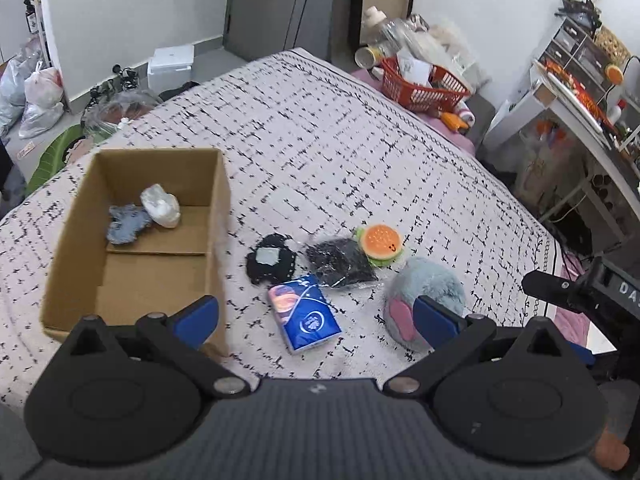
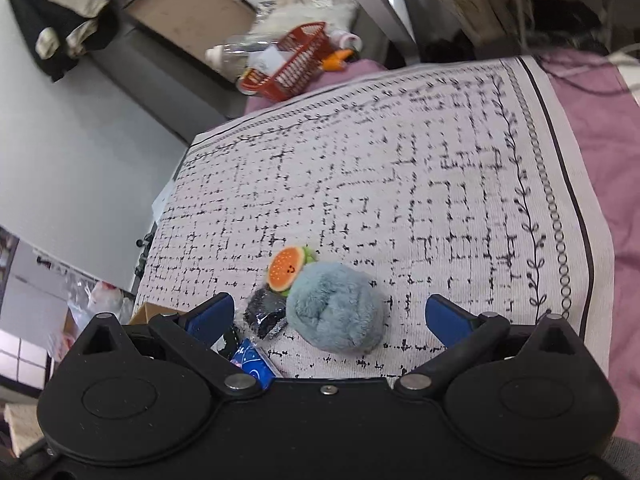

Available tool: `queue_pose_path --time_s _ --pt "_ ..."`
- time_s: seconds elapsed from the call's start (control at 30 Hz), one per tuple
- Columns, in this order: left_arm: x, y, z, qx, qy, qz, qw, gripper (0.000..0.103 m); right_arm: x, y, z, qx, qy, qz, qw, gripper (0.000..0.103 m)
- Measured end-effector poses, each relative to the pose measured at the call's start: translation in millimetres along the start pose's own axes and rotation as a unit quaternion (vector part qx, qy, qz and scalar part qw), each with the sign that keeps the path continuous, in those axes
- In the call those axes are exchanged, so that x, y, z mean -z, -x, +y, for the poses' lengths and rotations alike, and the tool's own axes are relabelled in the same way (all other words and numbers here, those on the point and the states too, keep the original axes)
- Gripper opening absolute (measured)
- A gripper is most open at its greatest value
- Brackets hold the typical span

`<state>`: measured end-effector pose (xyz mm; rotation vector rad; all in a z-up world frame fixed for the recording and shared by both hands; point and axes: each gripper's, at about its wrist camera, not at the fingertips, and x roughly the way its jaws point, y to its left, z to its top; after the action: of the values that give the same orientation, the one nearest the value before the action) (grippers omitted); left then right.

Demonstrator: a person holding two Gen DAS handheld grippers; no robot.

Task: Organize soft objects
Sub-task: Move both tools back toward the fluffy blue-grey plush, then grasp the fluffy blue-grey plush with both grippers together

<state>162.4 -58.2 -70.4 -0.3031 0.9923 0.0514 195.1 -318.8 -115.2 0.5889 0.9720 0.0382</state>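
Spread over the bed, a white blanket (image 1: 360,152) with black dashes carries everything. At left of the left wrist view sits an open cardboard box (image 1: 136,240) holding a white bundle (image 1: 162,205) and a grey-blue cloth (image 1: 127,224). Lower centre lie a black pouch (image 1: 272,264), a blue tissue pack (image 1: 304,316), a dark packet (image 1: 340,260), a burger plush (image 1: 380,245) and a grey-blue plush (image 1: 428,292), close together. Beyond them the blanket lies bare up to a red basket (image 1: 420,88) at the far edge. Left gripper (image 1: 316,316) hovers above the tissue pack, fingers spread, empty. Right gripper (image 2: 330,318) hangs over the grey-blue plush, equally wide.
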Motion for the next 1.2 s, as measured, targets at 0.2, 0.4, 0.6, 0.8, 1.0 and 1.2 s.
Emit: queue_pose_path --time_s 0.2,0.4,0.6,0.8,1.0,1.2 --pt "-4 -26 -12 0.015 0.002 0.014 0.9998 0.102 -2 -18 -12 0.0 -0.042 0.022 0.999 0.096" --pt "-7 -53 -28 0.038 0.006 0.03 0.9988 0.1 0 -38 -22 -0.01 -0.086 0.056 0.995 0.086" --pt "-5 -81 -36 0.064 0.029 0.048 0.9963 0.084 2 -56 -35 -0.004 -0.137 0.073 0.988 0.067" --pt "-2 -106 -43 0.085 0.051 0.073 0.9925 0.056 3 -79 -49 0.018 -0.191 0.097 0.977 0.059" --pt "0 -126 -50 0.1 0.058 0.09 0.9893 0.046 3 -95 -51 0.021 -0.2 0.108 0.974 0.05" --pt "5 -147 -55 0.102 0.072 0.119 0.9849 0.037 2 -106 -57 0.019 -0.227 0.107 0.968 0.043"
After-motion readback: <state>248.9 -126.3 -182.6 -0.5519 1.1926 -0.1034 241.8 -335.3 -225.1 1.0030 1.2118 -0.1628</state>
